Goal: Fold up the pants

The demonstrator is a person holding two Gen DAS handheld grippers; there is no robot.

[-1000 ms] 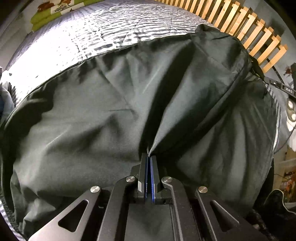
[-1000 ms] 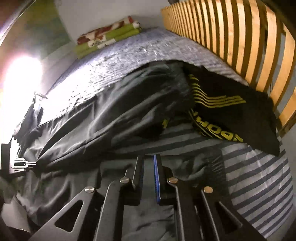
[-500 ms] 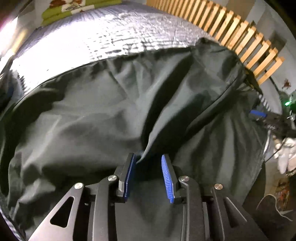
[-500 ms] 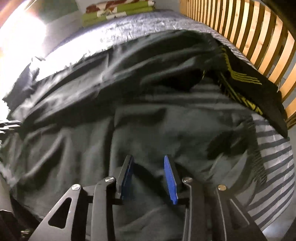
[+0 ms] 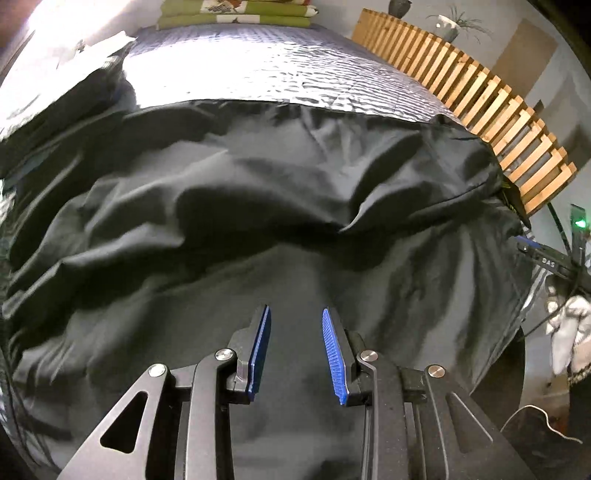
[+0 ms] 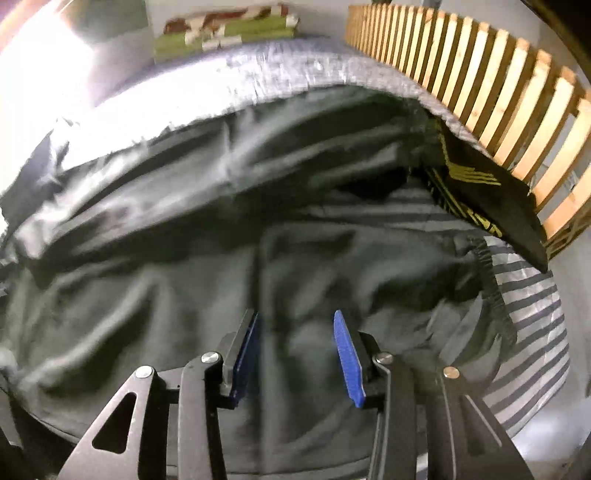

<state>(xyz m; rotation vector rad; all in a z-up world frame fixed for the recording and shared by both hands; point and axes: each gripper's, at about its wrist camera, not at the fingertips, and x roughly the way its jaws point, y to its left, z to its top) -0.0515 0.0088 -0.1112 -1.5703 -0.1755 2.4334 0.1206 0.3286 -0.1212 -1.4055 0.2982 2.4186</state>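
While both are hanging over the dark crumpled fabric pants (image 5: 295, 192) low in frame, the left gripper (image 5: 294, 350) and right gripper (image 6: 295, 354) have just been opening, empty-jawed, likely having released the fold

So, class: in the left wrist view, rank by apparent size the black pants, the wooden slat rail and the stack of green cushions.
1. black pants
2. wooden slat rail
3. stack of green cushions, though it lies farthest away.

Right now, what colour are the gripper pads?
Blue, on both; clearest on the left gripper in the left wrist view.

Black pants (image 5: 258, 184); grey-striped sheet (image 6: 532, 317); blue claw pads (image 5: 332, 350).
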